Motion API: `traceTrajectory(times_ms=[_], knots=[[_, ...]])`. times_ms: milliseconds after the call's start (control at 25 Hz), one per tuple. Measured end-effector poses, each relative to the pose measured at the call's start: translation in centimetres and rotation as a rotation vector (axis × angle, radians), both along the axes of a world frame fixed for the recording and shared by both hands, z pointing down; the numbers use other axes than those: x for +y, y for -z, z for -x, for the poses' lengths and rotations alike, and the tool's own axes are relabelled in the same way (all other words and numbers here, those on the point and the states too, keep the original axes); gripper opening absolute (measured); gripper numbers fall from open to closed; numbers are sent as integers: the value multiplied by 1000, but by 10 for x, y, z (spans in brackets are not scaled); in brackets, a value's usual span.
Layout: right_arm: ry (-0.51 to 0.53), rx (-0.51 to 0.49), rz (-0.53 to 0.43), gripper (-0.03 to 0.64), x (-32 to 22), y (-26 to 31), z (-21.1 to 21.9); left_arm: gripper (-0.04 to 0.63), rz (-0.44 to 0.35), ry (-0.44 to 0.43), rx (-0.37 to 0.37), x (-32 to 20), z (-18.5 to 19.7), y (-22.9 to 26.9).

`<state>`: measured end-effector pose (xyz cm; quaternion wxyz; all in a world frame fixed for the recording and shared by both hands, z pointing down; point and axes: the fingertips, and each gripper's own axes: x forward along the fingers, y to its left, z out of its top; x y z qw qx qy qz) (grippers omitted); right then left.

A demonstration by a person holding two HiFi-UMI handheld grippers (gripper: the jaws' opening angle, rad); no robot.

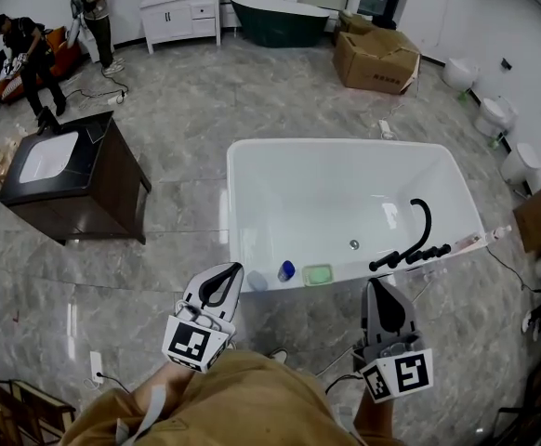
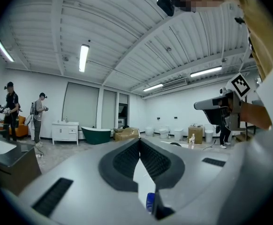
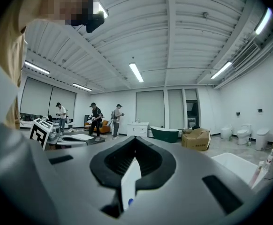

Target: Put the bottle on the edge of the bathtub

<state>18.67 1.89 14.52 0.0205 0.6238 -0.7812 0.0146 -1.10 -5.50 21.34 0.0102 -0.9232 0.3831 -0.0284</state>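
Nearest the lens, the person's tan shirt point(image 1: 252, 398) fills the bottom edge. Ahead of it the left gripper point(image 1: 224, 282) and right gripper point(image 1: 382, 295) are both clenched with nothing between their jaws, held apart from the tub. The bottle point(image 1: 286, 270) stands on the near edge of the white bathtub point(image 1: 345, 142), just beside a green dish point(image 1: 317, 274). Judging from this, the placing looks done and nothing obvious remains. The bottle is small, with a blue top and a body too small to make out.
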Motion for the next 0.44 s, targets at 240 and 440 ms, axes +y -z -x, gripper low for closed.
traceTrajectory(times_ms=[240,440], knots=[[34,-3,0,5,-2,-2,7,8,14,26,14,6,6,2],[46,-1,-5,5,-3,-1,8,8,-19,45,-11,3,11,3]])
